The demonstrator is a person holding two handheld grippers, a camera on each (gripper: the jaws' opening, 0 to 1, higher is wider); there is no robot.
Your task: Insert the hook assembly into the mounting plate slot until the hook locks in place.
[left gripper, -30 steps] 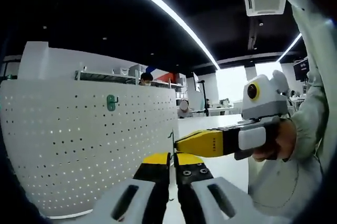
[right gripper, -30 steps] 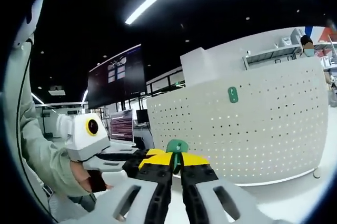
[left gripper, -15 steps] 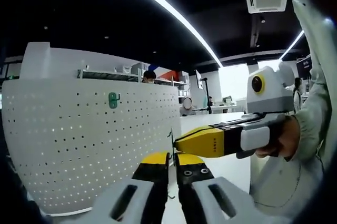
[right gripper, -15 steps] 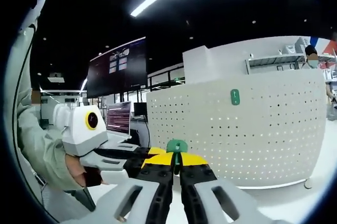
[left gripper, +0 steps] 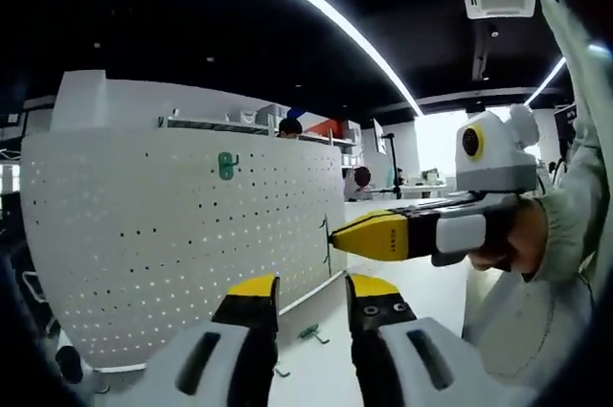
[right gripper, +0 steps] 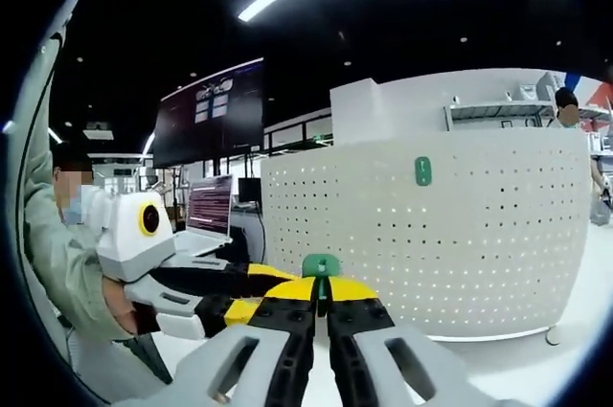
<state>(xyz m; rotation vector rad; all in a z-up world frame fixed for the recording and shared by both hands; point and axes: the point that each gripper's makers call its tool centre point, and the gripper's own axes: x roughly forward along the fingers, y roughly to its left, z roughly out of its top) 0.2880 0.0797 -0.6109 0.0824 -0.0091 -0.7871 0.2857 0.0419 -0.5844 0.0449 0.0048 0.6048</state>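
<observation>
The white perforated mounting plate (left gripper: 182, 235) stands upright on the table, and one green hook (left gripper: 227, 165) is seated high on it. My left gripper (left gripper: 311, 290) is open with nothing between its yellow tips. My right gripper (left gripper: 332, 235) comes in from the right, shut on a green hook assembly whose thin edge shows at its tip, a short way off the plate's right edge. In the right gripper view the right gripper (right gripper: 321, 284) is shut on the green hook assembly (right gripper: 321, 265), with the mounting plate (right gripper: 479, 235) and its seated hook (right gripper: 422, 170) ahead. The left gripper (right gripper: 241, 294) sits beside it at the left.
A spare green hook (left gripper: 308, 333) lies on the white table (left gripper: 421, 292) near the plate's foot. A person's sleeve (left gripper: 565, 206) and hand hold the right gripper. A dark wall screen (right gripper: 215, 124) and a laptop (right gripper: 206, 215) stand behind at the left.
My left gripper has opened; its jaws were shut together a second ago. The right gripper keeps hold of the hook assembly. Both views have shifted slightly.
</observation>
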